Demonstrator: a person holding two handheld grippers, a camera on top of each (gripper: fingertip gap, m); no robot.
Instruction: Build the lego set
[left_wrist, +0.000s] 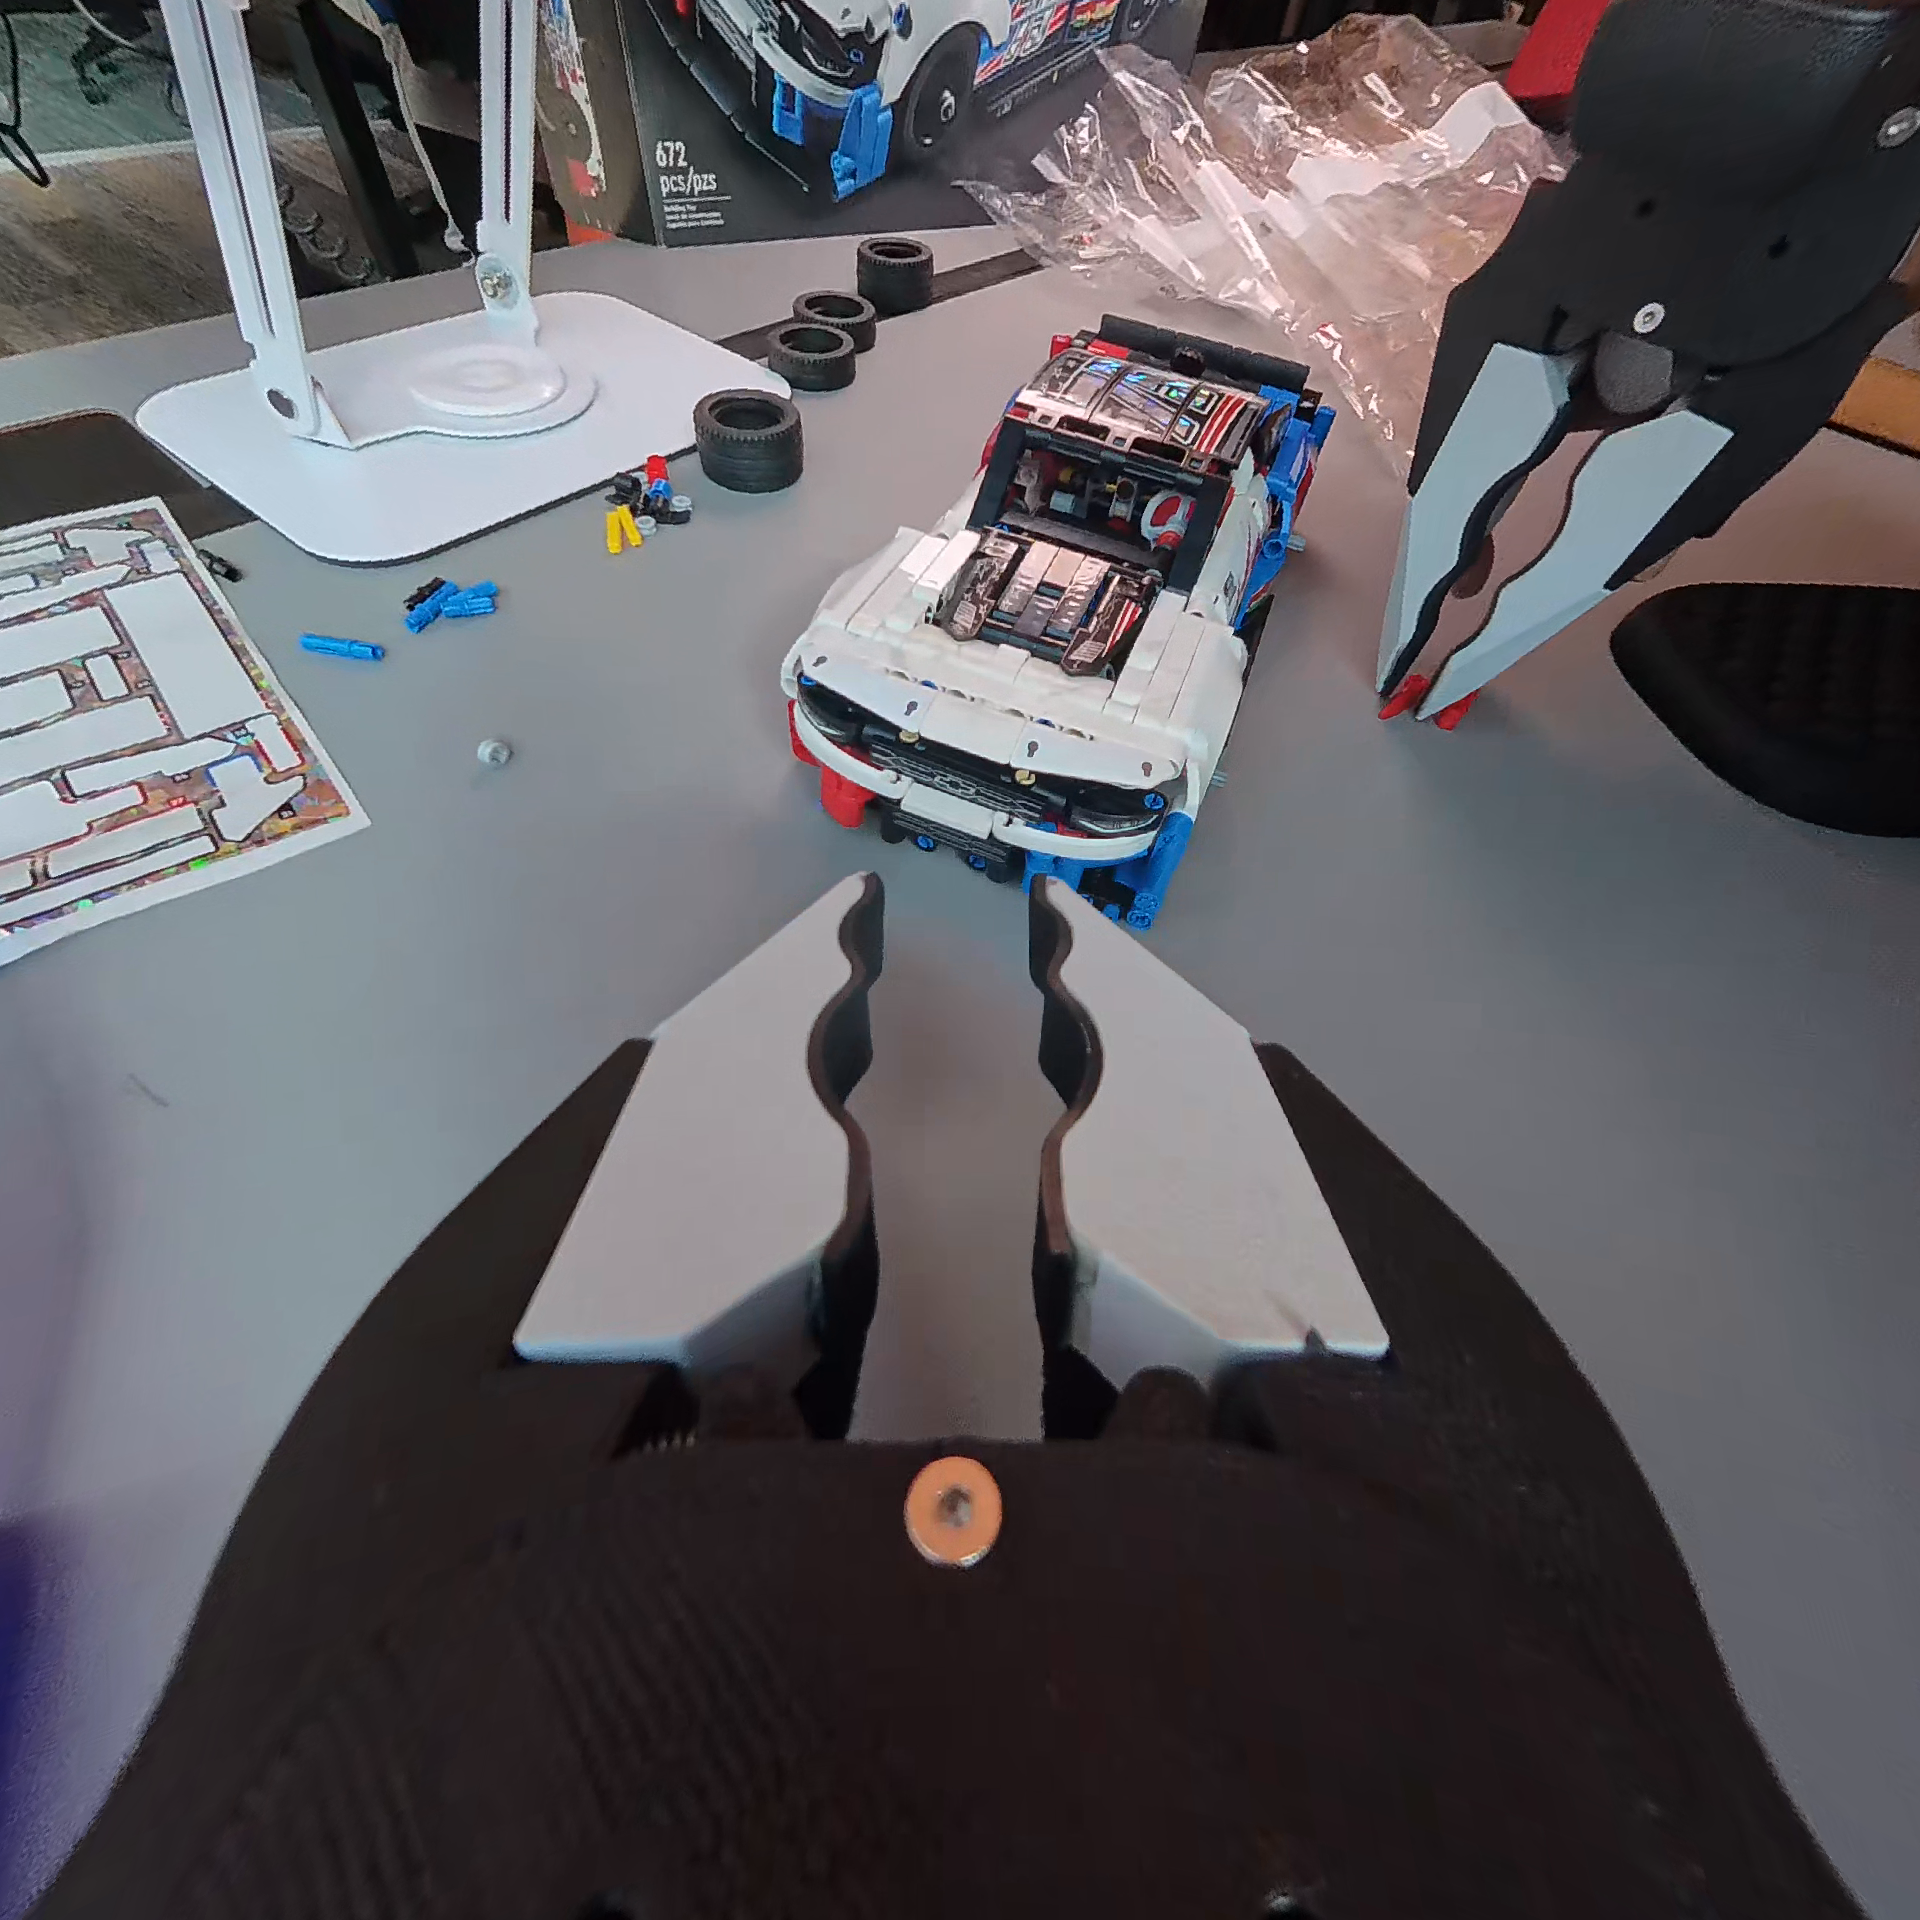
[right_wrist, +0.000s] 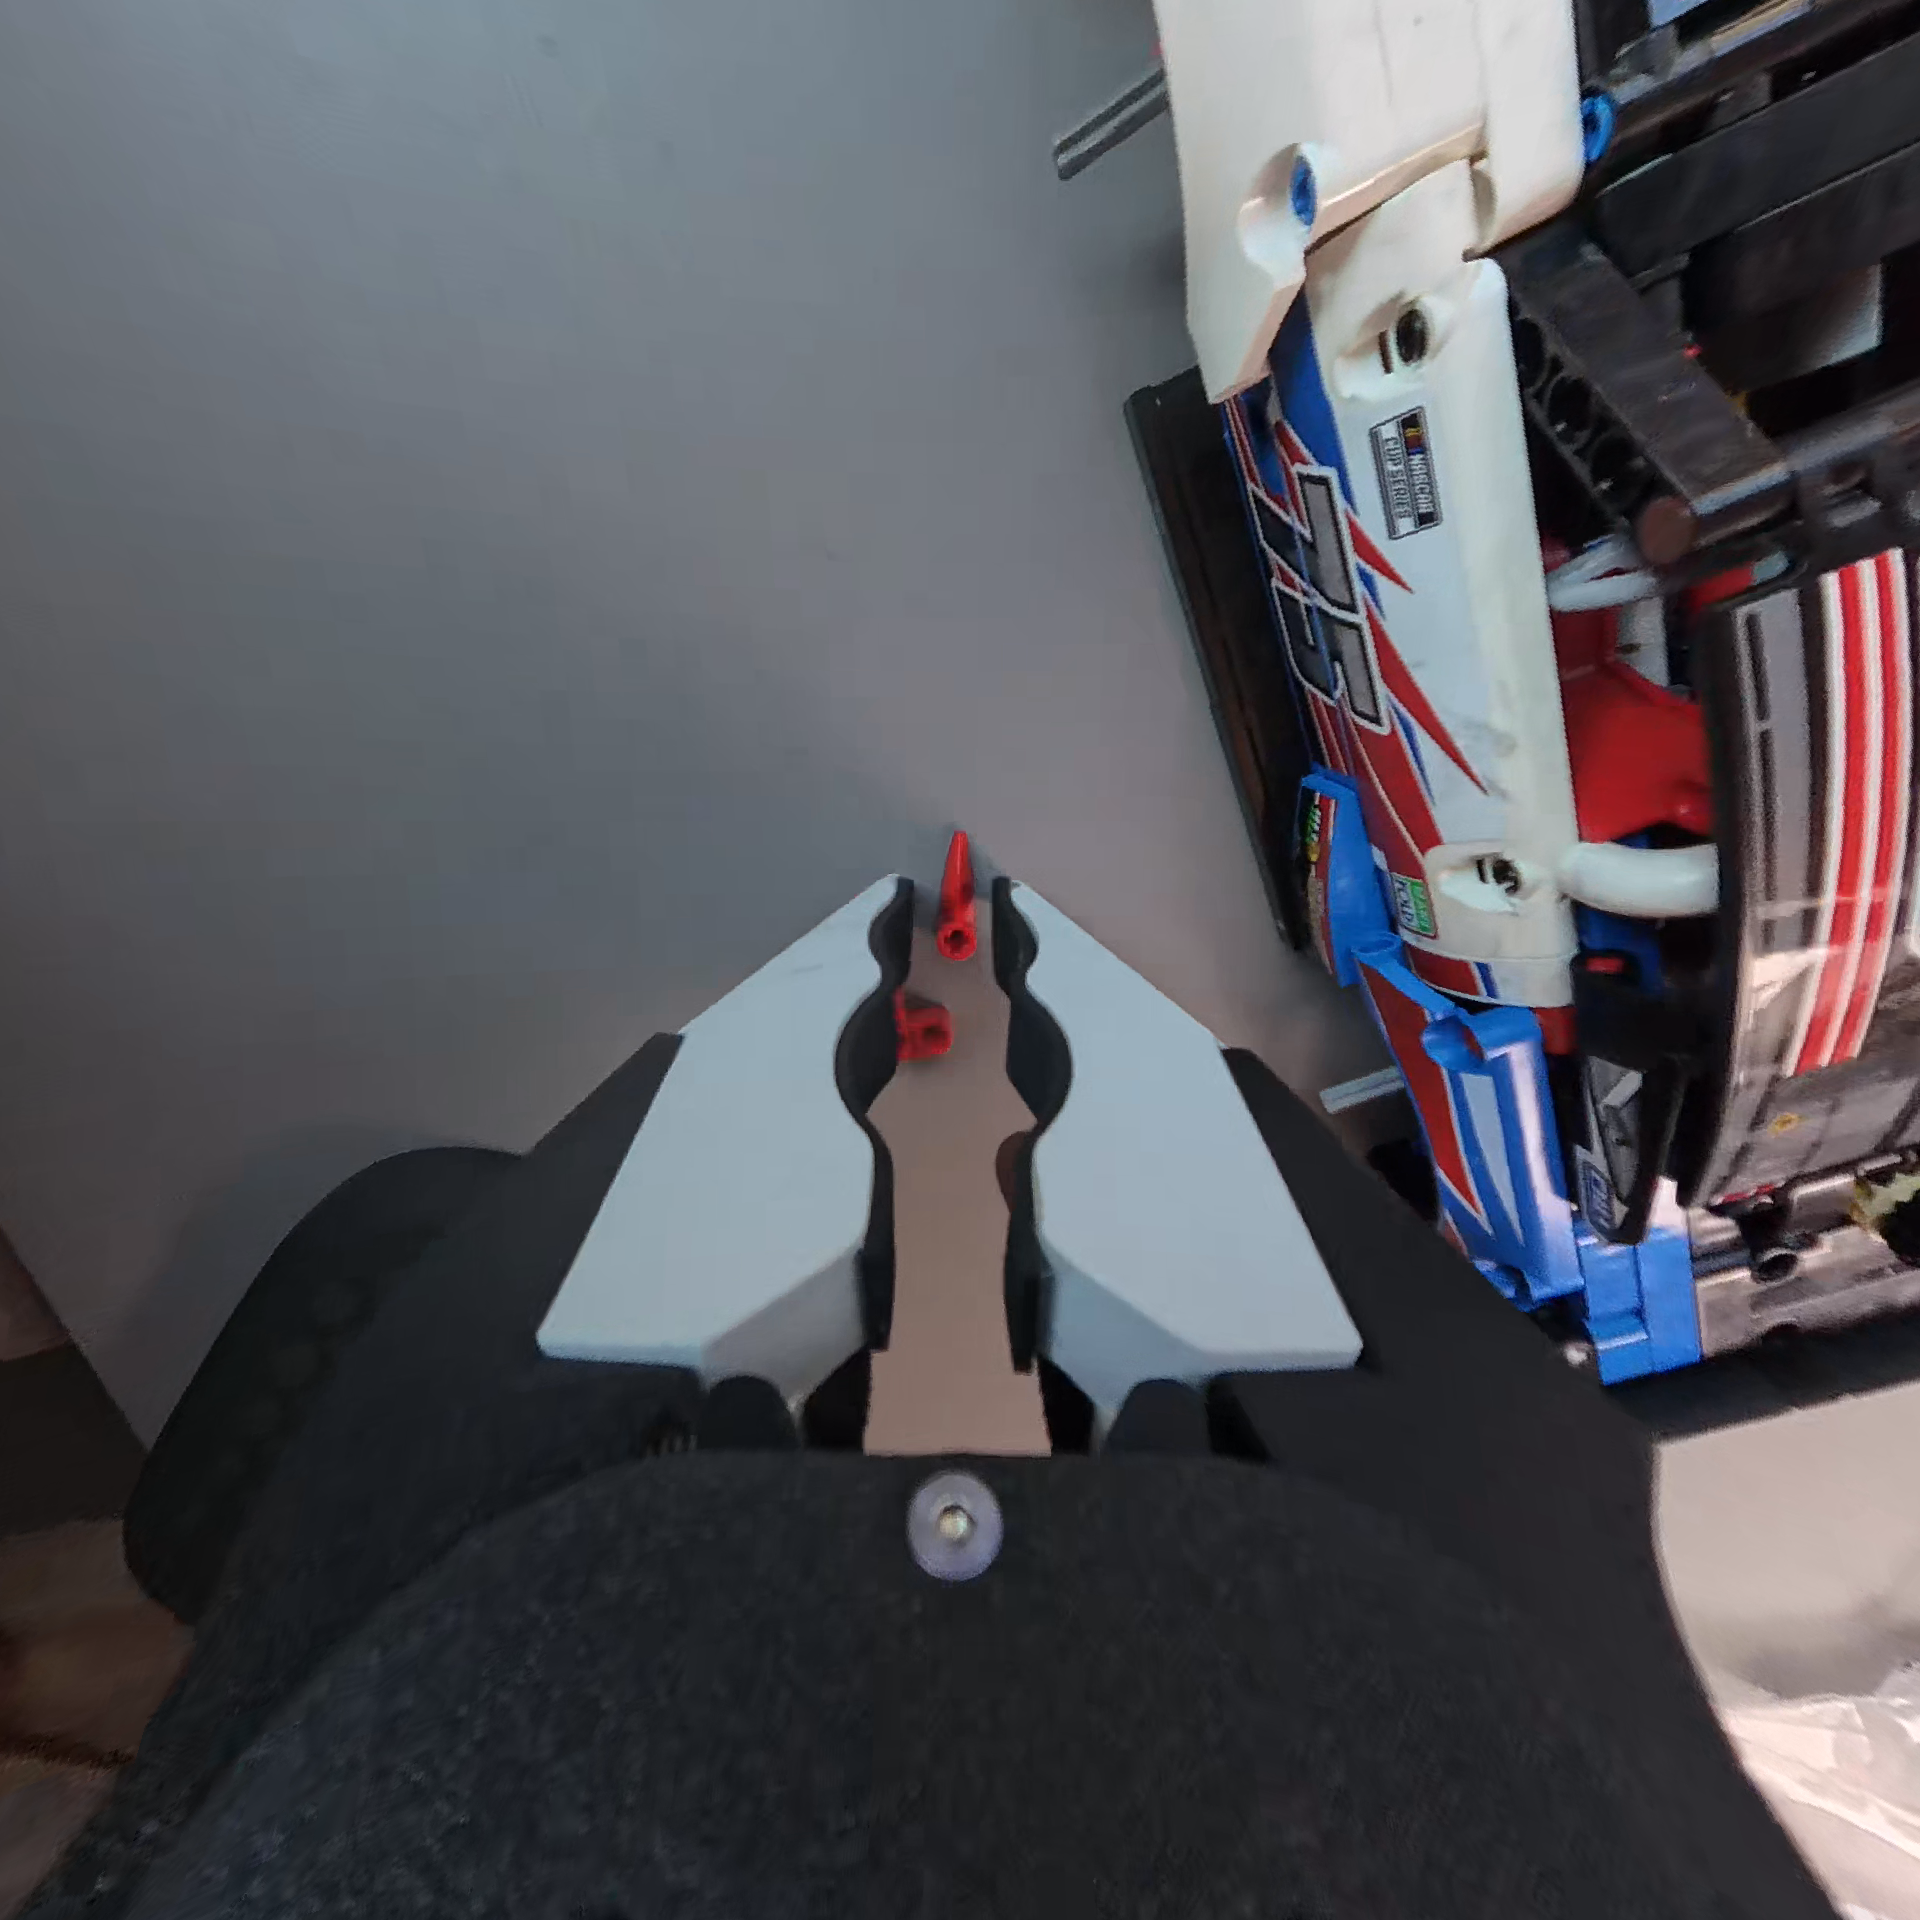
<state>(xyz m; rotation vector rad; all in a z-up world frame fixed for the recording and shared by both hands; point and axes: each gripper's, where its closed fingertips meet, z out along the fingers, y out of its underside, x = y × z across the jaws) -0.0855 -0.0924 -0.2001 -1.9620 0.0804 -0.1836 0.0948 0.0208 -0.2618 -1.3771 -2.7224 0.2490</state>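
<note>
The nearly built white, blue and red lego car (left_wrist: 1039, 644) stands without wheels on the grey table (left_wrist: 623, 1039), nose toward my left gripper (left_wrist: 956, 899). That gripper is open and empty just short of the front bumper. My right gripper (right_wrist: 948, 891) points down at the table beside the car's side (right_wrist: 1455, 675); it also shows in the left wrist view (left_wrist: 1425, 707). Its jaws stand narrowly apart around a small red pointed piece (right_wrist: 954, 899), with gaps on both sides. A second small red piece (right_wrist: 922, 1023) lies by the left finger.
Several black tyres (left_wrist: 748, 436) lie at the back by a white lamp base (left_wrist: 447, 436). Loose blue pins (left_wrist: 452, 603), small mixed pieces (left_wrist: 644, 509), a grey bush (left_wrist: 495, 750) and a sticker sheet (left_wrist: 125, 727) lie left. The set box (left_wrist: 831, 104) and plastic bags (left_wrist: 1299, 208) stand behind. About 25 cm separates my left fingertips from my right. My left tips are roughly 15 cm from the grey bush (left_wrist: 495, 750).
</note>
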